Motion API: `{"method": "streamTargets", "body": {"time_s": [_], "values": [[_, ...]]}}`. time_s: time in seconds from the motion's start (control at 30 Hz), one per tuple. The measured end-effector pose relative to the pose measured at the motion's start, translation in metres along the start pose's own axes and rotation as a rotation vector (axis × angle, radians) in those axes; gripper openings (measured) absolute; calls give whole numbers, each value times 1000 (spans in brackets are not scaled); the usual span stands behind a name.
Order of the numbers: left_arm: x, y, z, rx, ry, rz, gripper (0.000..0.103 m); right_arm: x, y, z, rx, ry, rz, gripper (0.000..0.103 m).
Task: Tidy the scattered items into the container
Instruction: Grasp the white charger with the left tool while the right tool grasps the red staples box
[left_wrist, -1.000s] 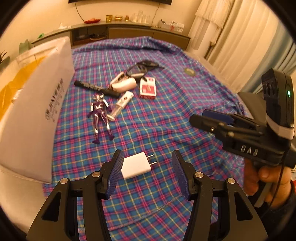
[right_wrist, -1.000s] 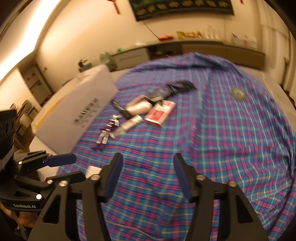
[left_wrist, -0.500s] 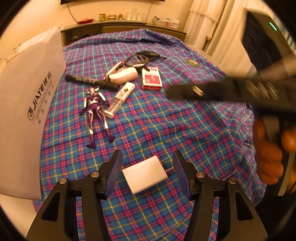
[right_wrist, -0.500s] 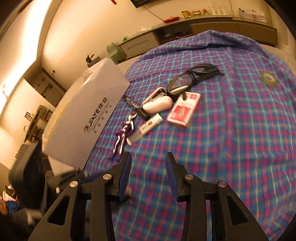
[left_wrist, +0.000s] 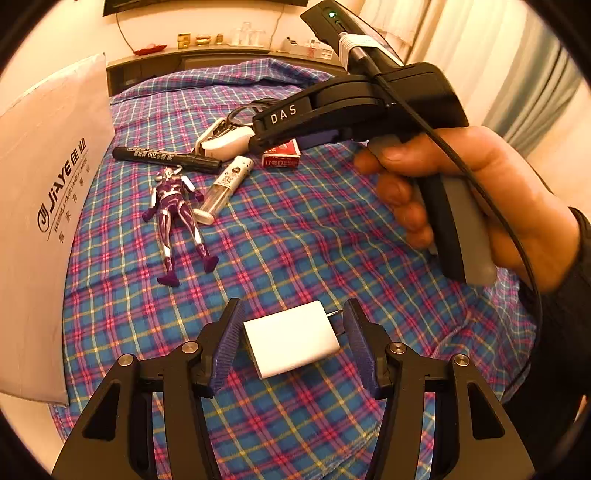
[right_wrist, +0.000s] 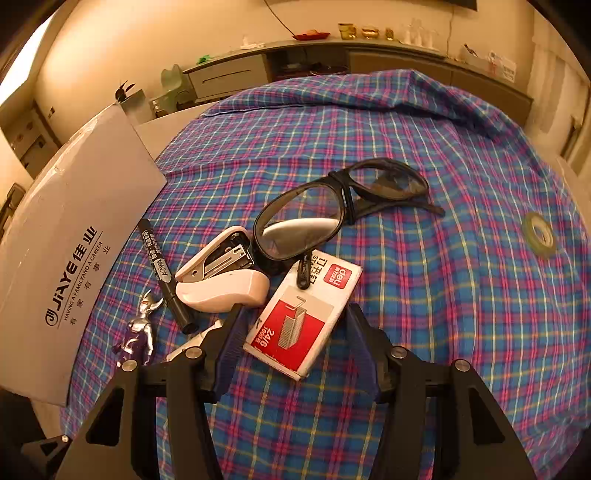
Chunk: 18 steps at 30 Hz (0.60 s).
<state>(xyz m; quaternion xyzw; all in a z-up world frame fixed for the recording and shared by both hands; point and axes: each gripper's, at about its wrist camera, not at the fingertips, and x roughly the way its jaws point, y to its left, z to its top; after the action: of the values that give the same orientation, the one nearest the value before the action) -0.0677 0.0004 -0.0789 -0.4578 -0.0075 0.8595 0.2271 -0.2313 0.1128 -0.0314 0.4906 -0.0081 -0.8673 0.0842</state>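
Now the job is two pickups at once, and it pays to start from the biggest thing: the white box (left_wrist: 51, 206), the likely container, stands up and to the left of both sets of fingers at the edge of the table under its plaid cloth (left_wrist: 332, 258). The right gripper (right_wrist: 293, 343) has its fingers opening, straddling the near end of the staple box (right_wrist: 306, 314) without pressing on it; the glasses (right_wrist: 340, 206) lie beyond the fingertips with one arm draped over the box's far end, and the stapler (right_wrist: 221, 284) sits just outside the left finger. I would set these fingers lower across the box's narrow width, then draw it back toward the wrist so that arm slides off rather than lifting with it. The left gripper (left_wrist: 291, 345) is wide apart and closing slightly, holding nothing, with the white charger (left_wrist: 291, 345) lying between the fingers, clear of both pads. Its prongs (left_wrist: 338, 314) point at the right finger, so it would be better to turn the wrist a little and close on the flat sides, low, before carrying it left to the white box.
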Motion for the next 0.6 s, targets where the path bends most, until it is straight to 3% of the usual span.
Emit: {"method": "streamTargets", "body": {"time_s": [0.13,0.6], "values": [[-4,2,-4,-12,5,-17,57,-7,-12,-7,1,1,13,42],[-8,7,-5,-102,2,20,48,-40,-29,-32,78,-32,104,41]]}}
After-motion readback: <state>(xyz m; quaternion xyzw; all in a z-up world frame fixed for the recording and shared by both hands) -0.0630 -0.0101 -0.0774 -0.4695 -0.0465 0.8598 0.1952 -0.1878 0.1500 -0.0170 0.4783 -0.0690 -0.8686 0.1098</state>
